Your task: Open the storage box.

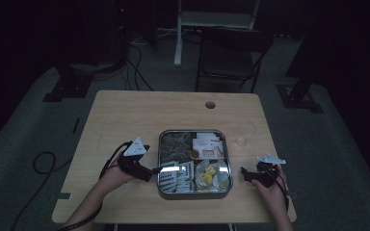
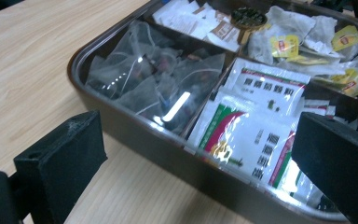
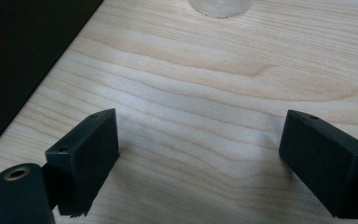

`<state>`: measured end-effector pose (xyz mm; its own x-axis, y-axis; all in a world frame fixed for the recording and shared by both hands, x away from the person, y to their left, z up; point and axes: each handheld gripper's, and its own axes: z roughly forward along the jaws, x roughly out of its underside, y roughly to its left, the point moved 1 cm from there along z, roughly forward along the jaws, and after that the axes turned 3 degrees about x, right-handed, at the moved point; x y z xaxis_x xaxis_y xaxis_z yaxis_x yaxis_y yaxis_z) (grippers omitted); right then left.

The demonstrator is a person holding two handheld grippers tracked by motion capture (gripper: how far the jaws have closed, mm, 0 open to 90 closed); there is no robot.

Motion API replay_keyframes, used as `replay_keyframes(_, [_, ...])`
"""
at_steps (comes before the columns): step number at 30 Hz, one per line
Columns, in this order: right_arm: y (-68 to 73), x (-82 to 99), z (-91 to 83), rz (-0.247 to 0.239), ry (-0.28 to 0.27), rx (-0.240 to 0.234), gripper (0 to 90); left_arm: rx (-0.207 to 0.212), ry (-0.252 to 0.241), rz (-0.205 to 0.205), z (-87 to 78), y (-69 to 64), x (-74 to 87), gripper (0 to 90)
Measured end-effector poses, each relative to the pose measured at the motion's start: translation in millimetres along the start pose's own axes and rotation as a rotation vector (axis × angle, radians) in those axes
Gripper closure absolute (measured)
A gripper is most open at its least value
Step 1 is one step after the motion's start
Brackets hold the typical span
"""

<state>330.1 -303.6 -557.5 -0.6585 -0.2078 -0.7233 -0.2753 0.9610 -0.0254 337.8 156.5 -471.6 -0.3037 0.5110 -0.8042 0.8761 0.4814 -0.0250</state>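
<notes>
Hovering left tool [image 2: 200, 158] wide apart, sachets [image 2: 256, 135], tray [image 2: 135, 130]

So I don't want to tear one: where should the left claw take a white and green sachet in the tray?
Probably the top sachet's free near edge, coming over the tray's rim; the sachets lie flat and stacked, so only an edge offers a pinch.

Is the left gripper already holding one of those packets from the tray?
No, the left gripper is open, its fingers empty beside the tray.
</notes>
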Motion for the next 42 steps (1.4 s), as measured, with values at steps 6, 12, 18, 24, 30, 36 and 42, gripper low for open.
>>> replay_keyframes(6, [0.0,0.0,0.0,0.0,0.0,0.0,11.3,0.022,-0.004,0.013,8.2,-2.9,-7.4,3.1])
replay_keyframes(12, [0.0,0.0,0.0,0.0,0.0,0.0,11.3,0.045,0.0,0.033,21.4,-7.6,-15.6,3.1])
replay_keyframes(18, [0.0,0.0,0.0,0.0,0.0,0.0,11.3,0.072,0.004,0.04,34.7,-10.6,-21.1,3.2])
replay_keyframes(24, [0.0,0.0,0.0,0.0,0.0,0.0,11.3,0.091,0.006,0.05,43.8,-12.9,-28.0,3.2])
replay_keyframes(30, [0.0,0.0,0.0,0.0,0.0,0.0,11.3,0.106,0.01,0.061,54.6,-14.8,-35.6,3.3])
replay_keyframes(36, [0.0,0.0,0.0,0.0,0.0,0.0,11.3,0.114,0.025,0.08,64.9,-18.4,-42.2,4.1])
replay_keyframes(42, [0.0,0.0,0.0,0.0,0.0,0.0,11.3,0.108,0.044,0.095,75.8,-20.9,-50.8,4.2])
